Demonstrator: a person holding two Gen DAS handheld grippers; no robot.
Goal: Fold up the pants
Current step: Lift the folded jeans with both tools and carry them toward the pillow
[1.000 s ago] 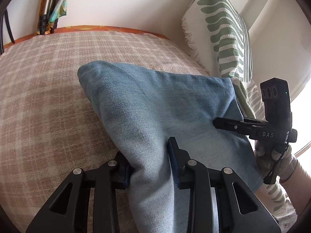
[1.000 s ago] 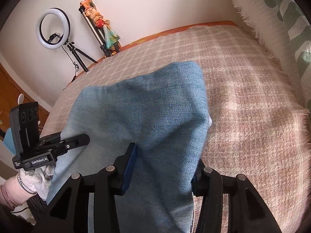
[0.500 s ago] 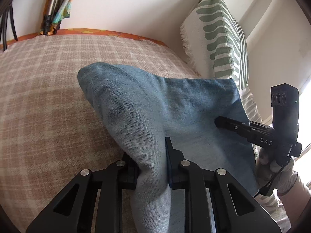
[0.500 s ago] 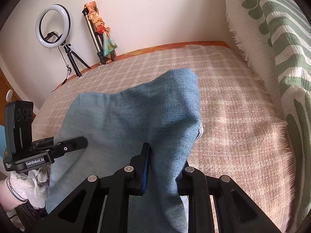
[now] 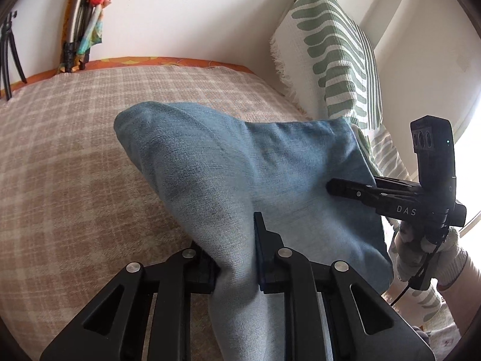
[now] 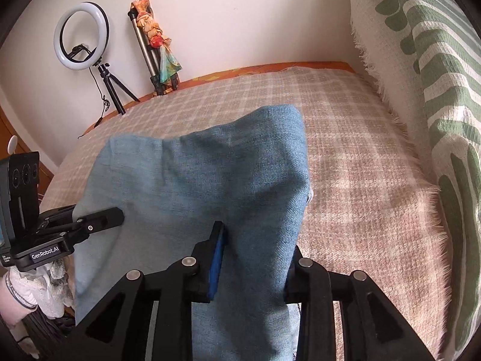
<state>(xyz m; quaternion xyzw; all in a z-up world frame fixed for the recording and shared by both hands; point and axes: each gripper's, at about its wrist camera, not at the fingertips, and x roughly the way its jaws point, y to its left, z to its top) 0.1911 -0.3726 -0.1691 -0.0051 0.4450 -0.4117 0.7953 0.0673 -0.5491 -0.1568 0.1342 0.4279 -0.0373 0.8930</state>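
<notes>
Since a second ago both grippers close tighter: left gripper [image 5: 234, 258] and right gripper [image 6: 252, 258] pinch the blue pants [image 5: 240, 174] above the plaid bed [image 5: 60, 180], labelled "GenRobot.AI", "DAS".

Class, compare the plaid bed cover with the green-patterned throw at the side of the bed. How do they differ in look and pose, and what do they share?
The plaid bed cover is brown and cream checks; the green-patterned throw is cream with green leaf-like bands. The cover lies flat under the blue pants; the throw rises steeply at the bed's edge, clear of them. Both are woven with fringed edges.
</notes>
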